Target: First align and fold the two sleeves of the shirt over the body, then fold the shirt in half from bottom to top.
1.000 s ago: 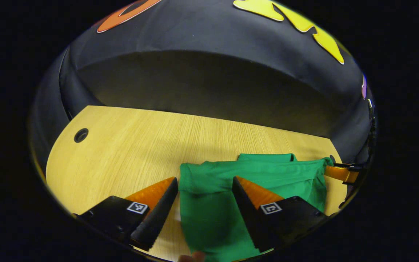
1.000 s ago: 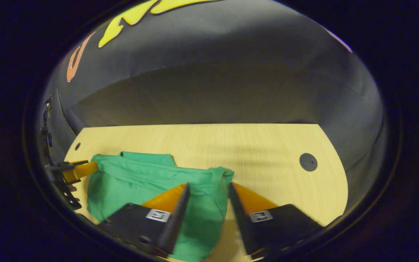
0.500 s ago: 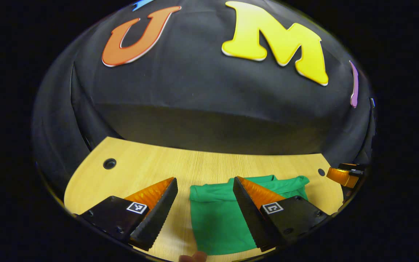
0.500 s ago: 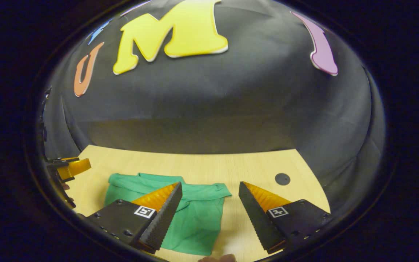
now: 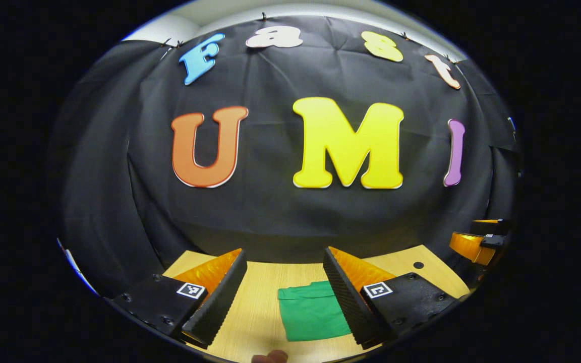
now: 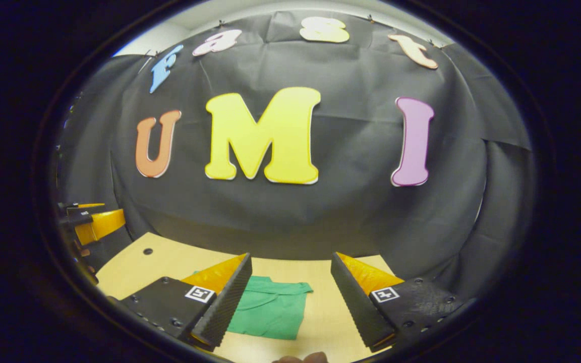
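The wooden table (image 5: pixel 265 307) lies bare on every side of the folded green shirt (image 5: pixel 312 311), the 1 obstacle on it, at 6 o'clock in the left gripper view. The black cloth wall (image 6: pixel 351 201) closes the far edge at 12 o'clock. In the right gripper view the left gripper (image 6: pixel 91 222) hangs at 9 o'clock, above the table's corner, well apart from the shirt (image 6: pixel 269 308). Bare wood runs toward 3 o'clock beside the shirt.
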`<state>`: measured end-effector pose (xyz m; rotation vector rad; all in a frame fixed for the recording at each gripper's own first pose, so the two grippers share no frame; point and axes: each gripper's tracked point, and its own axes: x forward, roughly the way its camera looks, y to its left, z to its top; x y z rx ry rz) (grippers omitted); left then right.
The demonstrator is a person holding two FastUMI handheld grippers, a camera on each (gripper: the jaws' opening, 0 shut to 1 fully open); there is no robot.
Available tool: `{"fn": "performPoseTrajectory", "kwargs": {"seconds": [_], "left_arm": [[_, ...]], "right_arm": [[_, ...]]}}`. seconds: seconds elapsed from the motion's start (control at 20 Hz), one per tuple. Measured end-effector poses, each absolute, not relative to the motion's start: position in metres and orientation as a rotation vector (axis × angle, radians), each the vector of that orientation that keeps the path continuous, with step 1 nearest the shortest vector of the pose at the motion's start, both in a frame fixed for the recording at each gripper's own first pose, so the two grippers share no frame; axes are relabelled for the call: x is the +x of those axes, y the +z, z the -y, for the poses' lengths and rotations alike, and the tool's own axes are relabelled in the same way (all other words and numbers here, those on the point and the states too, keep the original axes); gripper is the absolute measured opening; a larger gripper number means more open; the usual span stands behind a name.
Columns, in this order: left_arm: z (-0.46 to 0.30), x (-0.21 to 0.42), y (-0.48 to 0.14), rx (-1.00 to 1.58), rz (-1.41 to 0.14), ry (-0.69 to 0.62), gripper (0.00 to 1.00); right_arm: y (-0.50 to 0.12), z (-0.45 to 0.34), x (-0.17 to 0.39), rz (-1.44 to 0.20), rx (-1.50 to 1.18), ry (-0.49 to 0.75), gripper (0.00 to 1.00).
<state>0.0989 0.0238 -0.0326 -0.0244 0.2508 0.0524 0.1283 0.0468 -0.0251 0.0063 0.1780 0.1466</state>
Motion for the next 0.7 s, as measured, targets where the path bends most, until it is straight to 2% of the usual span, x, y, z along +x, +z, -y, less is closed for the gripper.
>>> {"fn": "performPoseTrajectory", "kwargs": {"seconds": [0.25, 0.35, 0.4, 0.45, 0.5, 0.7], "left_arm": [[-0.002, 0.026, 0.018, -0.043, -0.188, 0.037, 0.98], [-0.003, 0.004, 0.023, -0.04, -0.18, 0.044, 1.0], [-0.006, -0.006, 0.022, -0.032, -0.174, 0.053, 0.98], [-0.007, -0.013, 0.023, -0.023, -0.172, 0.061, 0.89], [-0.008, -0.021, 0.025, -0.012, -0.164, 0.067, 1.0], [-0.007, -0.035, 0.02, 0.025, -0.163, 0.067, 1.0]], "right_arm": [[0.007, -0.046, 0.051, -0.108, -0.019, 0.148, 0.94], [0.016, -0.045, 0.026, -0.069, -0.029, 0.137, 0.96], [0.018, -0.042, 0.016, -0.046, -0.044, 0.131, 0.96], [0.017, -0.04, 0.007, -0.032, -0.063, 0.124, 0.97], [0.012, -0.038, -0.002, -0.036, -0.071, 0.124, 0.95], [0.0, -0.04, -0.021, -0.066, -0.043, 0.135, 0.97]]}}
